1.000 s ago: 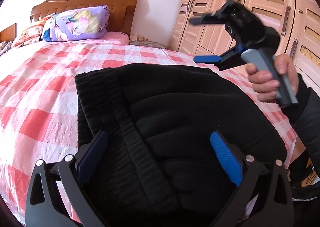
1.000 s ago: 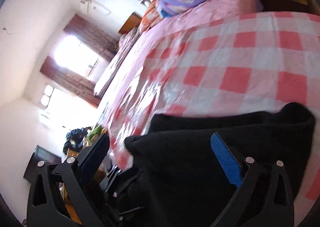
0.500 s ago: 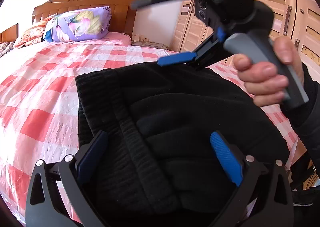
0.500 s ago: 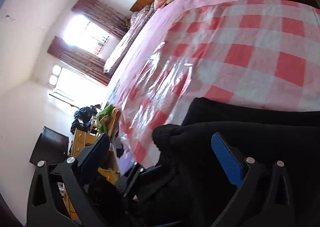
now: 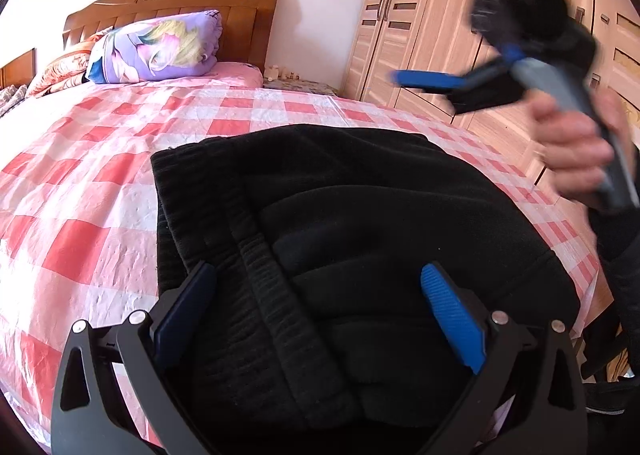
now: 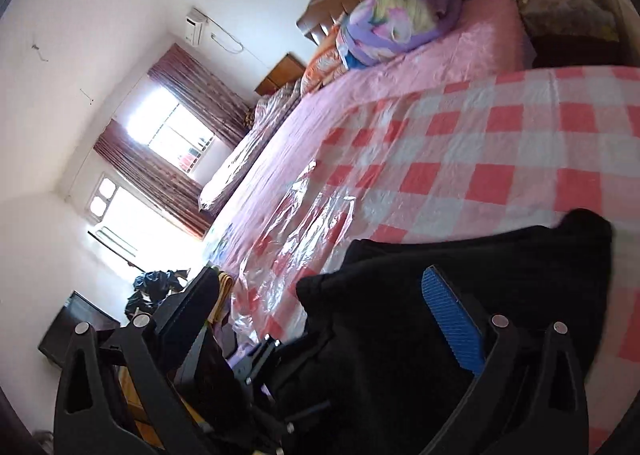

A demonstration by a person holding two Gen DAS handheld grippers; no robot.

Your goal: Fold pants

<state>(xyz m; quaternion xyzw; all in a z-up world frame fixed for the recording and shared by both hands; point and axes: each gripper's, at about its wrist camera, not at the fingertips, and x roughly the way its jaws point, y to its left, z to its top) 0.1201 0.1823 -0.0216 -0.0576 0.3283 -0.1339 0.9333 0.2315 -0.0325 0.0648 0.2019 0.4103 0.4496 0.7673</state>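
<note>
Left wrist view: both tools, left (image 5: 316, 315) and right (image 5: 404, 19), gape above folded pants (image 5: 360, 215).

You face a bed (image 5: 100, 175) with a red-checked cover; a purple pillow (image 5: 160, 49) lies at its headboard (image 5: 240, 15) edge, wooden wardrobes (image 5: 432, 35) beside.

matt black fleece pants (image 5: 360, 215), ribbed waistband (image 5: 276, 295)

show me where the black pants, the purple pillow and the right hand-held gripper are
black pants (image 5: 360, 195), left wrist view, upper folded layer.
purple pillow (image 5: 160, 47), left wrist view, printed front.
right hand-held gripper (image 5: 404, 15), left wrist view, between its fingertips.
</note>
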